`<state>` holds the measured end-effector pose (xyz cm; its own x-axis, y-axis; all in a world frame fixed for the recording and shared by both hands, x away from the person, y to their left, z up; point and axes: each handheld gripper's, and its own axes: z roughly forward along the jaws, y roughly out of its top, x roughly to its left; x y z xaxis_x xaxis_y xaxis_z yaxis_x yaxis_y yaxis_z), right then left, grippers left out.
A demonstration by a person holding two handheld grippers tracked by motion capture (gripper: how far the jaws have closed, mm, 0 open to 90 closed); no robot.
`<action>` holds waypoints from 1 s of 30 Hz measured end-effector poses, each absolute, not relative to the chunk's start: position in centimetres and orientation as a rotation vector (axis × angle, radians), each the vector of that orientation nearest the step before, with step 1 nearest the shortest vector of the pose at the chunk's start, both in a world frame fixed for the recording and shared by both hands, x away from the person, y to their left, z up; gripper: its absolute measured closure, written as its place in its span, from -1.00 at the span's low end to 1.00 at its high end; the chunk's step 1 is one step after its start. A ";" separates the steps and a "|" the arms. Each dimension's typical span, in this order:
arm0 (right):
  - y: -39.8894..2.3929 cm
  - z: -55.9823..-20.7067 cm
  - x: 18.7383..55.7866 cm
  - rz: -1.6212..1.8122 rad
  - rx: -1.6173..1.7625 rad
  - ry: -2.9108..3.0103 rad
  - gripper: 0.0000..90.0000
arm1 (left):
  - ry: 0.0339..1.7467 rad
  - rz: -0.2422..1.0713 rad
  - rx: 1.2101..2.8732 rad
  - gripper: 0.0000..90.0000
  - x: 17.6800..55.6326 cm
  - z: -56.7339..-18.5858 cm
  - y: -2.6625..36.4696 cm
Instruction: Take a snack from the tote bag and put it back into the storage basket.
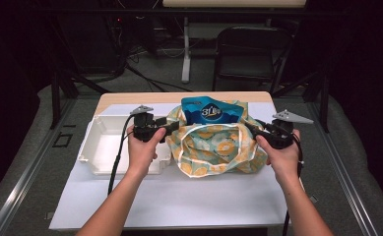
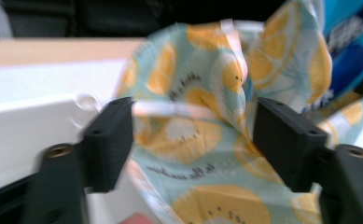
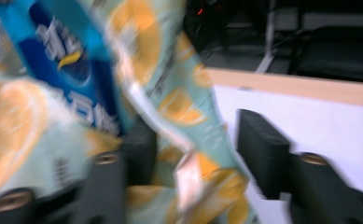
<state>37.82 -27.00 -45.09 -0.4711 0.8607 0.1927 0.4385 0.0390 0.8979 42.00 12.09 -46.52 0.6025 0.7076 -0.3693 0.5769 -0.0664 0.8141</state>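
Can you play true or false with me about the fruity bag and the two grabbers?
1. The fruit-print bag has a blue packet sticking out of its top. True.
2. The white tray sits on the right of the bag. False: it is on the left, beside the left gripper.
3. The left gripper's jaws squeeze the bag tight. False: they stand apart, with cloth between them.
4. The right gripper is at the bag's right edge. True.
5. The bag is red with stars. False: it is pale green with orange fruit slices.
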 end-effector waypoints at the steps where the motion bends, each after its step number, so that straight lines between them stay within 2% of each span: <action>1: -27.0 -45.2 37.8 1.425 1.306 1.933 0.55 | 1.040 0.131 1.760 0.12 41.9 -46.6 11.9; 3: -26.7 -45.4 37.7 1.437 1.291 1.943 0.79 | 1.021 0.099 1.789 0.45 41.9 -46.9 11.4; 5: -26.4 -45.6 37.6 1.403 1.282 1.947 0.96 | 1.039 0.108 1.836 0.67 41.9 -47.3 11.0; 6: -26.3 -45.7 37.6 1.370 1.286 1.958 0.98 | 1.041 0.097 1.857 0.76 41.9 -47.5 10.8; 9: -26.3 -46.7 37.7 1.330 1.307 1.963 1.00 | 1.067 0.116 1.908 0.85 41.9 -48.3 10.4; 12: -26.5 -47.8 37.6 1.320 1.334 1.949 1.00 | 1.067 0.107 1.935 0.85 41.5 -49.0 10.0; 18: -26.8 -49.7 37.0 1.234 1.348 1.978 1.00 | 1.070 0.101 1.932 0.69 40.7 -49.6 10.2; 20: -27.0 -50.0 36.9 1.239 1.356 1.975 0.95 | 1.068 0.109 1.899 0.46 40.3 -49.4 10.4; 22: -27.2 -49.6 36.3 1.269 1.343 1.943 0.73 | 1.055 0.124 1.864 0.22 39.7 -48.8 10.8; 24: -27.5 -48.8 35.4 1.316 1.303 1.905 0.52 | 1.025 0.145 1.826 0.07 39.0 -47.9 11.2; 30: -28.5 -46.4 32.3 1.438 1.229 1.826 0.10 | 0.951 0.176 1.778 -0.09 37.1 -46.0 11.8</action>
<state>32.27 -28.47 -46.36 -0.4630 0.8755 0.1382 0.3395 0.0312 0.9401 37.10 11.77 -46.02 0.6718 0.6717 -0.3123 0.5150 -0.1205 0.8487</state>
